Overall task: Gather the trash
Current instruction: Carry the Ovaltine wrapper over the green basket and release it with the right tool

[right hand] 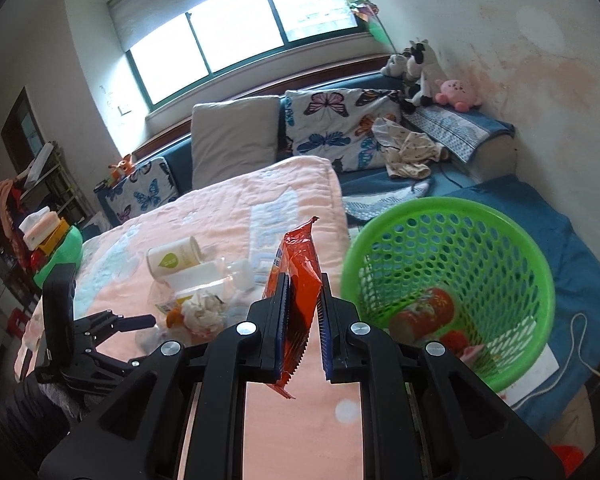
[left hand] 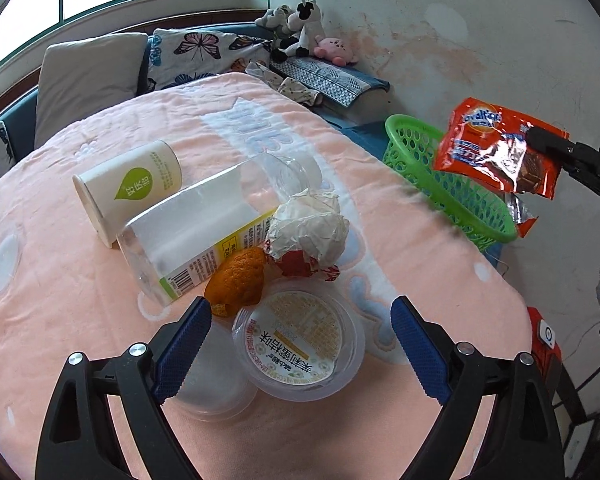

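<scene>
Where pink blanket (left hand: pixel 100 280) ends, green basket (right hand: pixel 448 288); right fingers (right hand: pixel 304 300) pinching orange wrapper (right hand: pixel 298 276), left fingers (left hand: pixel 300 344) wide.

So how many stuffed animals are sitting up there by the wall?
3 that I can see, bunched at the sofa's corner: a gray plush nearest the window, a black-and-white cow plush beside it, and a pink plush nearest the wall. More may hide behind them.

Both wrist views close above shared table (left hand: pixel 80 280)
</scene>
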